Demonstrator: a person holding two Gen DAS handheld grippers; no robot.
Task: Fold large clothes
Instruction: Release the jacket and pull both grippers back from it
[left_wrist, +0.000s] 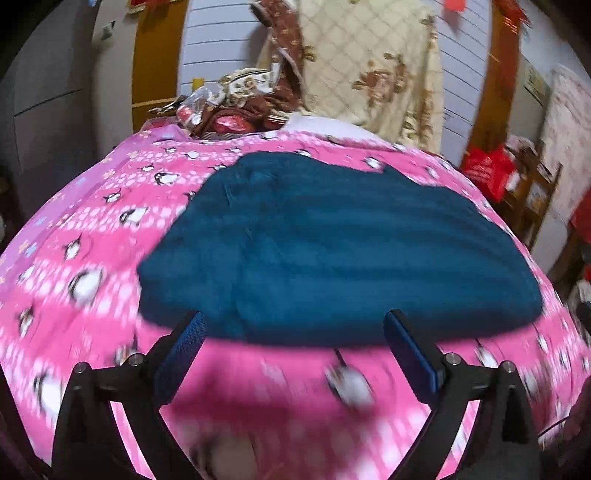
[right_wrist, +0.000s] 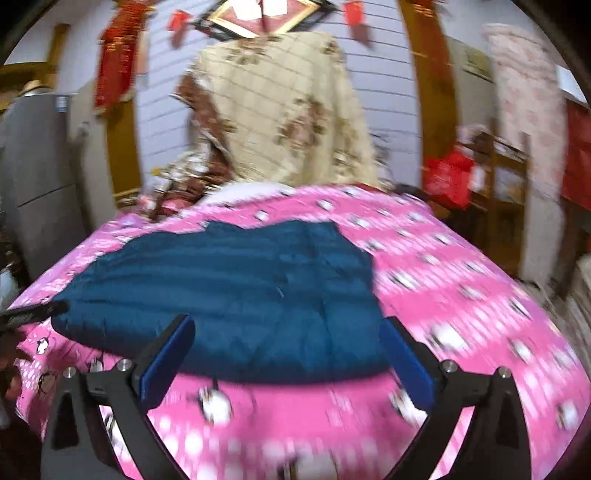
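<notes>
Jacket (left_wrist: 332, 247): teal, quilted, lies flat on the pink sheet (left_wrist: 92, 258), apparently already folded into a rough block; near hem just ahead of both grippers.
Left gripper (left_wrist: 293, 341): jaws spread, holding nothing.
Right gripper (right_wrist: 286, 345): jaws spread, empty.
Next step: likely pinch the near hem at two well-apart points, catching all layers, and lift evenly.
Around: cream quilt (right_wrist: 288, 107) hangs behind; clutter (left_wrist: 225, 110) at the far edge, apart from the jacket.
</notes>
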